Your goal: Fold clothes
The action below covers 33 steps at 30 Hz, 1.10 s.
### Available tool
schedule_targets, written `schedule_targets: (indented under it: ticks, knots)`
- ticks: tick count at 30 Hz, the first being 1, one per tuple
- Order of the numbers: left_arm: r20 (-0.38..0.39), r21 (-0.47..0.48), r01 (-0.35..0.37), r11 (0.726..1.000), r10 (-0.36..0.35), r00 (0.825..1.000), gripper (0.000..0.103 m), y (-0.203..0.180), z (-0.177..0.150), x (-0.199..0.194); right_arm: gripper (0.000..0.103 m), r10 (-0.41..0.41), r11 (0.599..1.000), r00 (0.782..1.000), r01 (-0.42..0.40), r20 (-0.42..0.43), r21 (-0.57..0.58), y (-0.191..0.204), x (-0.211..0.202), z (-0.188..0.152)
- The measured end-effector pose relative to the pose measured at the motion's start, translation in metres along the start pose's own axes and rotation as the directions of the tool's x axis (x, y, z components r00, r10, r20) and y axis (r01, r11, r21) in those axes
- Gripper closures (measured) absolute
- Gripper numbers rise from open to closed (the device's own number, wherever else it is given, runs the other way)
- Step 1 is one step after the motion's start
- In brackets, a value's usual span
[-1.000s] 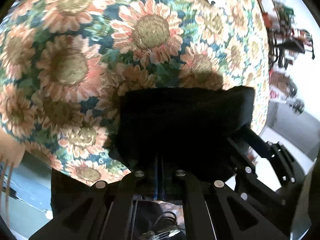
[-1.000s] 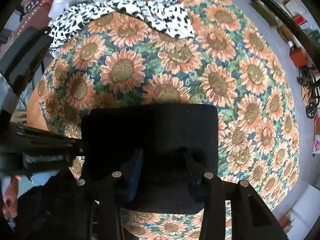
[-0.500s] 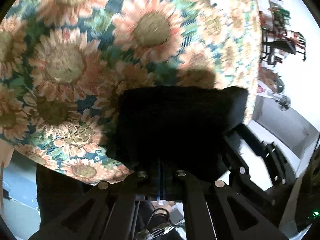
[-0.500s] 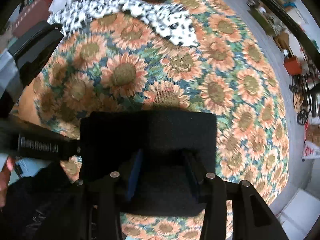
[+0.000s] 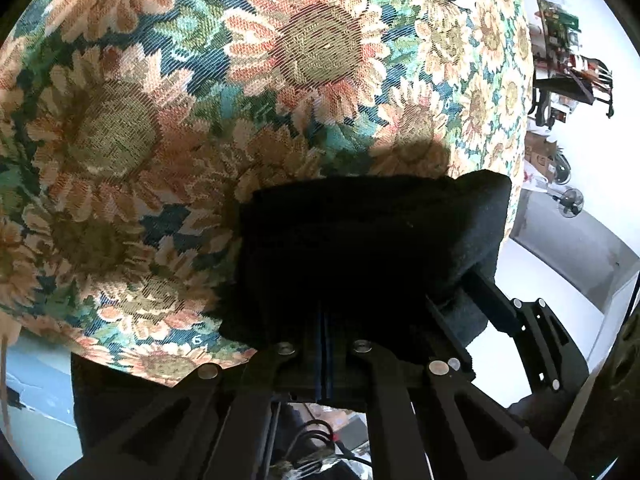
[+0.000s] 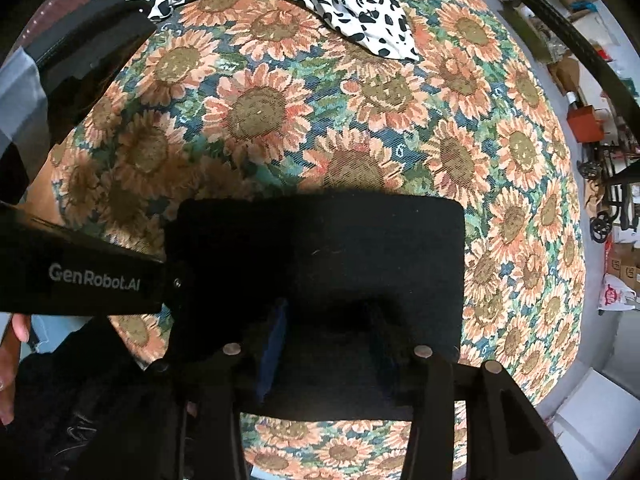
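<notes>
left claw (image 5: pixel 326 344) clenched on folded black garment (image 5: pixel 360 240), lower centre, over sunflower surface (image 5: pixel 160 120) | right claw (image 6: pixel 324 336) jaws just widening, garment between | risk: fold slumping if released unevenly

Black garment (image 6: pixel 320 248); orange sunflowers on a green-blue cloth (image 6: pixel 260 112); white top (image 6: pixel 360 12) with black spots.

Open sunflower cloth (image 6: pixel 260 112) lies beyond the folded black garment (image 6: pixel 320 248); a spotted garment (image 6: pixel 352 4) blocks the far edge.
</notes>
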State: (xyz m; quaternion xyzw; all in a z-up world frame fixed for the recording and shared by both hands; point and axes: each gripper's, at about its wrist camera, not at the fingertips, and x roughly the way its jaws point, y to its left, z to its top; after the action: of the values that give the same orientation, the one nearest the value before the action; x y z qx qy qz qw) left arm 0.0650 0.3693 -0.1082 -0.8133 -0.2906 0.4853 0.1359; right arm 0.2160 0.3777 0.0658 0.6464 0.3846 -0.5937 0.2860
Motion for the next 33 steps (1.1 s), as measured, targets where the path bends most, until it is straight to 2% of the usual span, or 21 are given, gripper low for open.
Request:
schedule_targets:
  ticks: [3,6,9,12,15,20,23,25,26,29,31,33]
  knots:
    - [-0.021,0.001,0.000,1.000,0.000,1.000,0.099,0.001,0.002,-0.002,0.055,-0.005,1.000,1.000,0.005,0.022,0.004,0.003,-0.002,-0.002]
    - [-0.042,-0.010,-0.010,1.000,0.010,0.999,0.099,-0.001,0.000,-0.016,0.057,0.049,0.999,0.998,-0.050,0.042,0.017,0.005,-0.028,-0.006]
    - [-0.024,0.040,-0.065,0.997,0.066,0.998,0.099,-0.010,-0.002,-0.019,0.060,0.140,0.990,0.989,-0.140,0.047,-0.005,0.013,-0.045,-0.010]
    - [-0.025,0.065,-0.102,0.993,0.104,0.994,0.099,-0.013,0.000,-0.012,0.061,0.102,0.994,0.995,-0.101,0.001,-0.041,0.032,-0.025,-0.005]
    - [-0.030,0.047,-0.075,0.996,0.076,0.997,0.099,-0.002,0.002,-0.004,0.060,0.095,0.995,0.995,-0.094,0.024,-0.009,0.042,-0.012,0.003]
    - [-0.072,-0.029,0.048,0.998,-0.050,0.996,0.099,0.028,0.009,-0.003,0.058,0.064,0.998,0.997,-0.064,0.034,-0.023,0.048,-0.004,0.008]
    - [-0.071,-0.011,0.047,0.999,-0.047,0.996,0.099,0.029,0.009,-0.006,0.058,0.060,0.997,0.996,-0.057,0.059,-0.045,0.050,-0.008,0.003]
    - [-0.077,-0.024,0.076,0.997,-0.078,0.994,0.100,0.033,0.008,-0.011,0.058,0.074,0.996,0.994,-0.069,0.083,-0.054,0.049,-0.019,-0.002]
    - [-0.080,-0.031,0.092,0.995,-0.094,0.992,0.100,0.035,0.008,-0.014,0.063,0.081,0.995,0.992,-0.076,0.095,-0.059,0.049,-0.024,-0.005]
    - [-0.036,-0.026,0.155,0.988,-0.156,0.987,0.099,0.040,0.001,-0.033,0.061,0.065,0.998,0.984,-0.066,0.168,0.003,0.024,-0.052,-0.013]
    - [-0.006,-0.006,0.145,0.989,-0.145,0.989,0.099,0.038,-0.002,-0.040,0.061,0.045,0.997,0.978,-0.056,0.201,0.052,0.003,-0.063,-0.013]
    - [0.018,0.015,0.121,0.992,-0.122,0.992,0.100,0.033,-0.003,-0.038,0.062,0.062,0.994,0.980,-0.079,0.190,0.082,-0.014,-0.058,-0.013]
